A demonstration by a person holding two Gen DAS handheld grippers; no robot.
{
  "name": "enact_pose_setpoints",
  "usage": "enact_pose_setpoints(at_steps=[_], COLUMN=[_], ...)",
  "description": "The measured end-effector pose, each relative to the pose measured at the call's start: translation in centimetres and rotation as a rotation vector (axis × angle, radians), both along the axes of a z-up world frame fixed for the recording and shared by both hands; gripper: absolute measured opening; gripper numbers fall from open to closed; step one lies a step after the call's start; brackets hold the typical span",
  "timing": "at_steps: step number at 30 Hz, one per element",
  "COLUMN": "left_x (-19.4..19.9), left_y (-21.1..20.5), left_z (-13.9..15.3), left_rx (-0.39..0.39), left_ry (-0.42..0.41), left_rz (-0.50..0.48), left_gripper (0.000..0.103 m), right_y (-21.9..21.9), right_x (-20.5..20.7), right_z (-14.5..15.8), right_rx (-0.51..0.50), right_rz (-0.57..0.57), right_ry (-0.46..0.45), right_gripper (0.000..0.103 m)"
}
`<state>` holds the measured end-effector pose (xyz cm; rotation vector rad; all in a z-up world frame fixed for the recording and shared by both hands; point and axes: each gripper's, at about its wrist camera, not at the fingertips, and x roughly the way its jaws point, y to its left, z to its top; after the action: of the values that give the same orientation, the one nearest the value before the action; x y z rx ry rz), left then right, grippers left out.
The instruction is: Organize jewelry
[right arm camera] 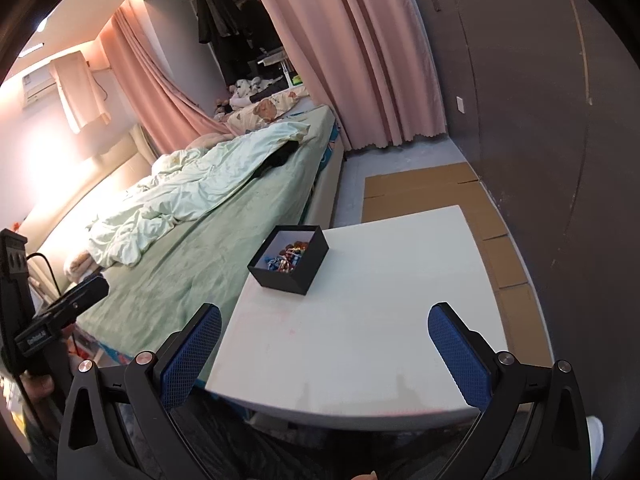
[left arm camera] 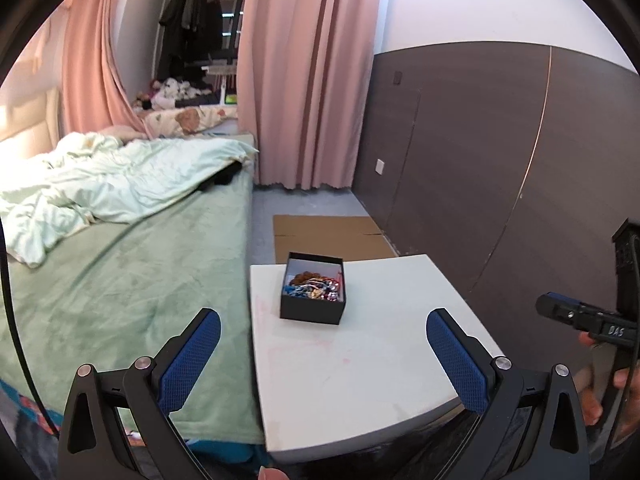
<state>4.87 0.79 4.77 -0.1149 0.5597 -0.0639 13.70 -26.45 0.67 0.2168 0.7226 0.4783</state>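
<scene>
Nearest, left gripper (left arm camera: 323, 336) standing wide apart, blue pads (left arm camera: 188, 360) clasping nothing, hovering over the near edge of the white table (left arm camera: 360, 360). Right gripper (right arm camera: 325, 338) likewise spread to its fullest, pads (right arm camera: 460, 356) empty, poised above the same tabletop from the other side. Also showing at the right edge of the left wrist view as a dark housing (left arm camera: 592, 320) gripped by a hand (left arm camera: 600, 396).

Farther in, sitting on the table toward its far left corner: a small black box (left arm camera: 314, 294), lid off, white inside, lying well apart from both pairs of fingers. Filling its bottom, a tangle of jewelry (left arm camera: 314, 286), beaded strands in brown, blue, red and silver, too small to tell piece from piece. In the right wrist view the same box (right arm camera: 289, 261) resting near the table's edge closest to the bed.

Beyond the table, flattened cardboard (left arm camera: 328, 236) lying on the grey floor beside a dark panelled wall (left arm camera: 500, 160). To the left, a bed (left arm camera: 132, 280) under a green cover, with a pale rumpled quilt (left arm camera: 120, 180) heaped on it. Farthest back, pink curtains (left arm camera: 308, 80) hanging to the floor, and dark clothes (left arm camera: 192, 12) hanging in the opening between them.
</scene>
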Motion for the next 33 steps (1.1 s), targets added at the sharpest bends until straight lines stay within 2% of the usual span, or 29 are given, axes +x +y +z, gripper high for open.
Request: enact_pose_setpoints(at_steps=[7,13,20,33], left_x=[-3.2,-5.7,-7.7,-9.5], left_y=[-0.3,-0.4,-1.0,-1.6], left_z=[0.3,0.4,0.1,-0.7], left_rx=[0.015,0.032,0.066,0.061], left_ry=[-0.049,-0.080,-0.102,-0.109], left_rz=[0.020,0.037,0.040,0.030], left_gripper=[0.103,0.103,0.103,0.103], right_y=[-0.6,-1.2,-1.3,-1.9], right_x=[-3.5,-6.3,-8.3,-10.5], right_z=[0.9,1.2,0.6,-0.9], right_rx=[-0.060,-0.073,-0.065,-0.069], right_rz=[-0.004,-0.011,-0.017,-0.040], right_ry=[-0.070,-0.113,-0.127,-0.142], right_gripper=[0.103,0.103,0.103,0.103])
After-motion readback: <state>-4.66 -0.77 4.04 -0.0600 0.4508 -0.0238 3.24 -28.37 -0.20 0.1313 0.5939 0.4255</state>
